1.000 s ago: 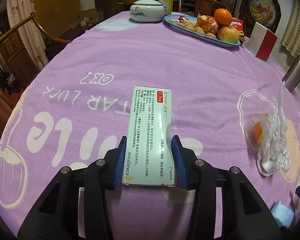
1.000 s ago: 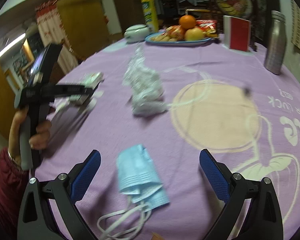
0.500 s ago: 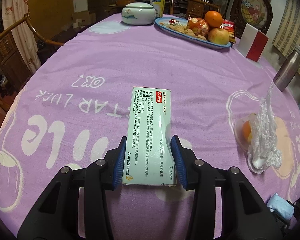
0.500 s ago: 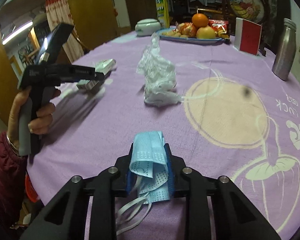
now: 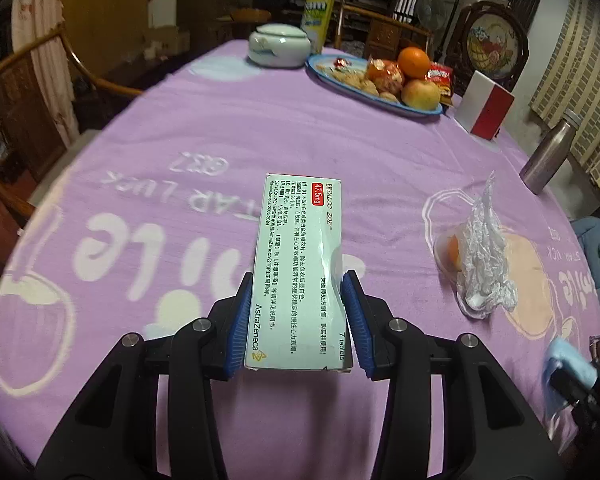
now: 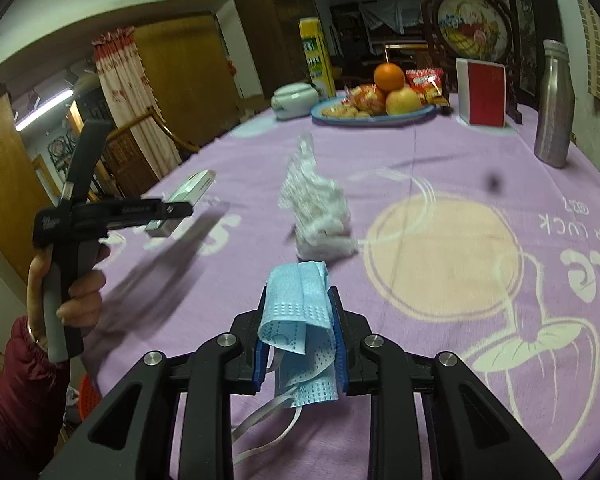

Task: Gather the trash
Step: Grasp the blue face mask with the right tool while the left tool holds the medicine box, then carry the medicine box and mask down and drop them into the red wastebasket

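My left gripper (image 5: pixel 298 316) is shut on a pale green medicine box (image 5: pixel 300 264) and holds it above the purple tablecloth (image 5: pixel 180 152). My right gripper (image 6: pixel 298 332) is shut on a crumpled blue face mask (image 6: pixel 300 308), its white ear loops hanging below. A crumpled clear plastic wrapper (image 5: pixel 482 256) lies on the cloth to the right of the box; it also shows in the right wrist view (image 6: pixel 318 208). The left gripper with the box (image 6: pixel 184 196) shows at the left of the right wrist view. The mask (image 5: pixel 568 360) shows at the lower right edge of the left wrist view.
At the far side stand a blue plate of fruit and snacks (image 5: pixel 380 80), a white lidded pot (image 5: pixel 278 46), a yellow carton (image 5: pixel 320 0), a red-and-white box (image 5: pixel 486 108) and a steel bottle (image 5: pixel 548 156). Wooden chairs (image 5: pixel 24 92) stand at the left.
My right gripper closed on the blue mask and lifted it off the cloth. My left gripper rose higher with the medicine box.
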The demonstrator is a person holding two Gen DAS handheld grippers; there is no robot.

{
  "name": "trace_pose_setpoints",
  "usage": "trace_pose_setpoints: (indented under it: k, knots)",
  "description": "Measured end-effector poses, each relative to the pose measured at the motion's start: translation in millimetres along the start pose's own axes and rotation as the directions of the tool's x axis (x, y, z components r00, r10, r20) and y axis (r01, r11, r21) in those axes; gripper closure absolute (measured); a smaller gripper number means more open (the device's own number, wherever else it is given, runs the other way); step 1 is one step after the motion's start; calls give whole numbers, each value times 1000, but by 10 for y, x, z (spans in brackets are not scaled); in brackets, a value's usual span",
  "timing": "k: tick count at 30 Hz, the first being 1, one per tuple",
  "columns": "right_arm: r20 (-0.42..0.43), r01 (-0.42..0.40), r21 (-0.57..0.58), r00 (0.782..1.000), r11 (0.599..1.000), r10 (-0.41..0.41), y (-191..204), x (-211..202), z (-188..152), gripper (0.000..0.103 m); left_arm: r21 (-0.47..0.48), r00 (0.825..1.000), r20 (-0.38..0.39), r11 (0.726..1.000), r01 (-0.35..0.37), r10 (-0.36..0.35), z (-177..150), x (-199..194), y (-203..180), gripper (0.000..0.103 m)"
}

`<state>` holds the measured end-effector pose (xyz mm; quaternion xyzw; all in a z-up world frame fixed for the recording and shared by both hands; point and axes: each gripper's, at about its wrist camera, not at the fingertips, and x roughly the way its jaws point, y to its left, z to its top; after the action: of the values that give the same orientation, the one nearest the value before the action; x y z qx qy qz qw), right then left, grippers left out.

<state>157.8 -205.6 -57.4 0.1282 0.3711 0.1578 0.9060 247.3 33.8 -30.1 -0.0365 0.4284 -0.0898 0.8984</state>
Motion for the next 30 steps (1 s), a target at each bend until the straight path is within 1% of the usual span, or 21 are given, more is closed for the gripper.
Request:
trace_pose_setpoints:
  k: [7,11,13,19,25,28,30]
  knots:
    - [72,-34,-27,997,999,36,130,-263,46,77,6,997,67,999,-33,33,-90,-528,77,59]
    - [101,-51,-44,993,998,55,233,-418,36,76,19,991,121,998,-61,59,-198,-877,102,59]
    - [112,-64,-55,991,996,70,294,-491,35,76,13,988,140,998,-63,61,-276,-1056,156,59]
    - [140,-96,-89,984,991,108,508,-678,11,76,-19,984,165,998,-67,69,-495,-1448,355,59]
    - [154,-131,-137,976,982,152,788,-840,-18,76,-56,970,199,990,-131,140,-862,-1873,700,59]
    - [145,-156,-165,973,974,180,975,-860,-26,76,-83,966,190,983,-162,175,-1048,-1986,909,59]
    - [134,-171,-181,971,968,197,1088,-848,-32,76,-109,965,167,977,-184,200,-1216,-2042,1091,59]
